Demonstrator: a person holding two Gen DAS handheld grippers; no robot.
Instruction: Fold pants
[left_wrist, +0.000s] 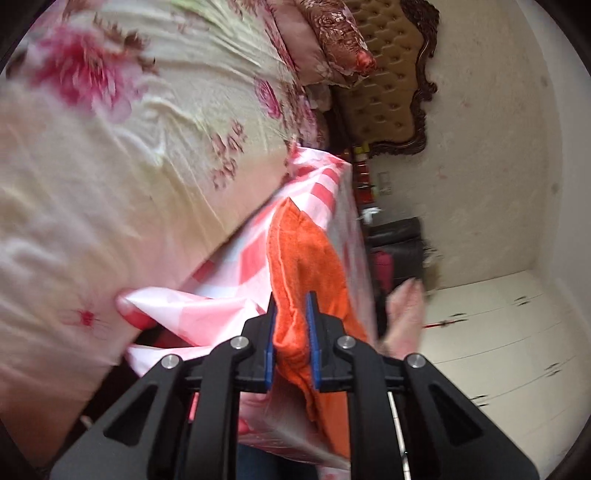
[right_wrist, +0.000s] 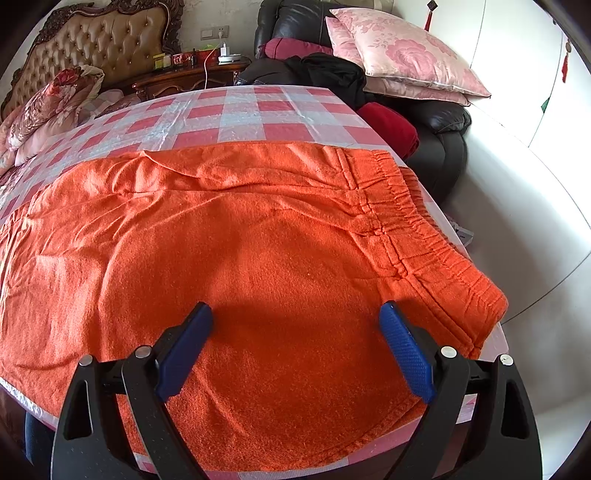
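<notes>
On the left, the left gripper (left_wrist: 291, 332) is pinching a fold of the orange pants (left_wrist: 306, 258) between nearly closed blue pads, with the checked tablecloth (left_wrist: 236, 258) bunching up just beside the fabric. The thin plastic cloth is probably being dragged along, and it risks sliding the whole garment askew or off the edge. To the right, the pants (right_wrist: 258, 240) are lying spread flat across the tablecloth (right_wrist: 236, 114), waistband (right_wrist: 417, 229) toward the right edge. Further right, the right gripper (right_wrist: 295, 332) is hovering wide open over the fabric, holding nothing; unpinned, that side is likely to slip or wrinkle if the left pulls hard.
</notes>
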